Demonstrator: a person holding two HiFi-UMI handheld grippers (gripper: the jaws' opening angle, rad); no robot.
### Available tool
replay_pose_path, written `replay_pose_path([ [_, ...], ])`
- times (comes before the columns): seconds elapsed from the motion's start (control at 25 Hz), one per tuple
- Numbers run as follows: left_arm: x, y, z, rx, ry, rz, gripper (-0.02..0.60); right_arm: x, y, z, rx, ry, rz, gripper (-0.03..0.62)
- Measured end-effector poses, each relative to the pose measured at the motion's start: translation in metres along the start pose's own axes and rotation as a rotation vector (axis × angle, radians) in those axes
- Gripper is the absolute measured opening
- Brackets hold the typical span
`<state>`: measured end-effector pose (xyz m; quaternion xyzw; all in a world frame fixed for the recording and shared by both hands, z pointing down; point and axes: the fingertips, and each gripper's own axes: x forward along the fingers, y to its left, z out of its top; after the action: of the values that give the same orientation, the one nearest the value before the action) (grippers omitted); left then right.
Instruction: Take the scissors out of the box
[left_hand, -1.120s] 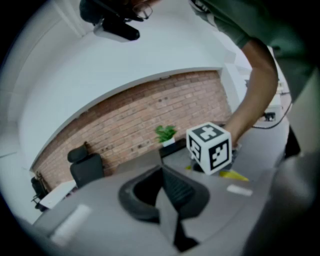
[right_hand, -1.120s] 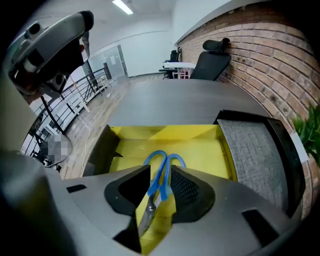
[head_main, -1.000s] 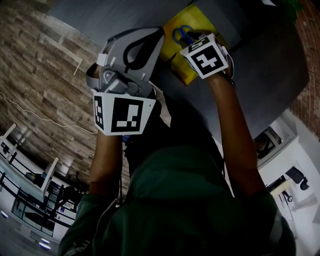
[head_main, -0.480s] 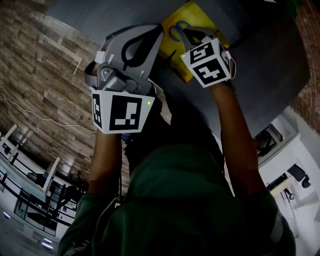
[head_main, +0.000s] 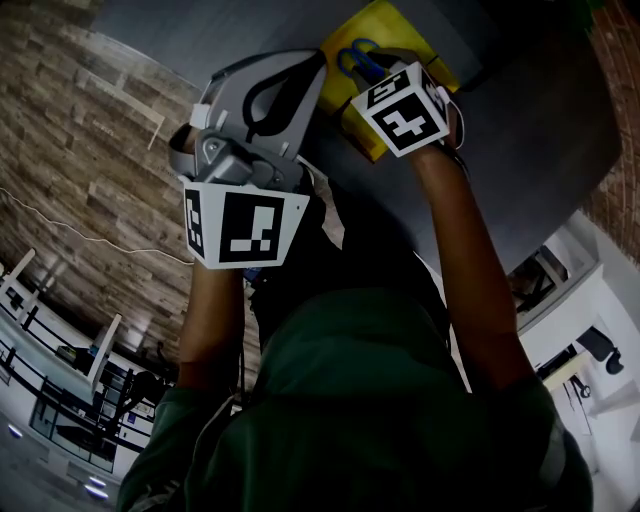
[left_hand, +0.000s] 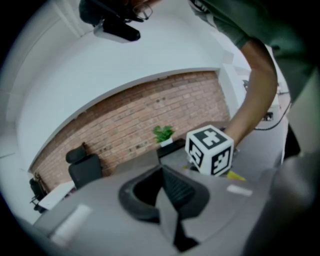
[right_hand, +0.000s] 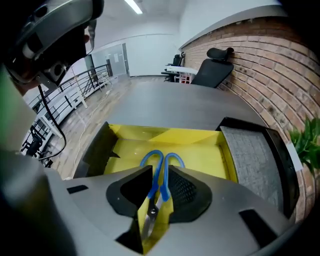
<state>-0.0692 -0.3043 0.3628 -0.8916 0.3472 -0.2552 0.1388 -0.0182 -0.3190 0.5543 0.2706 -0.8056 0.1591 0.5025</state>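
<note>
Flat on the bottom of the yellow box (right_hand: 200, 150): the scissors (right_hand: 156, 192), blue handles pointing away, blades toward the camera. Not taken out yet. Placed between the jaws of the right gripper (right_hand: 160, 169), jaws having just been opening and now standing apart, one on each side of the scissors, with yellow bottom visible in the gap.

All this clear only in the right gripper view. In the head view, just the blue handle loops of the scissors (head_main: 357, 58) visible, beside the marker cube (head_main: 400, 110) of the right gripper (head_main: 385, 70); blades and jaw gap hidden there.

Yellow box (head_main: 395, 28) close to the edge of the table (head_main: 540, 130) on the person's side. Just beside its right wall, only in the right gripper view, a dark tray (right_hand: 255, 150) with a grey mat.

Left gripper (head_main: 322, 58) near the left corner of the box, apart from the scissors. Jaws closed together with nothing between them, read best in the left gripper view (left_hand: 162, 167).

Only in that view: the marker cube seen from the side (left_hand: 210, 149), a forearm (left_hand: 255, 95) behind it, and a small plant (left_hand: 163, 134) against the brick wall (left_hand: 150, 110).
</note>
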Motion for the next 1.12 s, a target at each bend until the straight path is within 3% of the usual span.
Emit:
replay_pose_path([
  [0.04,0.0,0.0,-0.001,0.0,0.0,0.001,-0.002,0.001,-0.003,0.001,0.012,0.001,-0.005,0.086],
  [0.28,0.001,0.004,-0.003,-0.002,0.003,0.002,-0.002,0.011,0.0,-0.003,0.066,0.031,0.037,0.086],
  [0.36,0.001,0.003,-0.003,-0.007,0.001,0.004,-0.002,0.011,0.001,-0.003,0.038,0.035,0.035,0.084],
  [0.52,0.002,0.004,0.001,0.004,-0.006,0.002,-0.002,0.001,0.002,0.001,-0.053,-0.007,-0.034,0.083],
  [1.12,0.0,-0.005,0.032,0.083,-0.045,-0.049,-0.002,-0.089,0.0,0.023,-0.087,-0.243,-0.254,0.081],
])
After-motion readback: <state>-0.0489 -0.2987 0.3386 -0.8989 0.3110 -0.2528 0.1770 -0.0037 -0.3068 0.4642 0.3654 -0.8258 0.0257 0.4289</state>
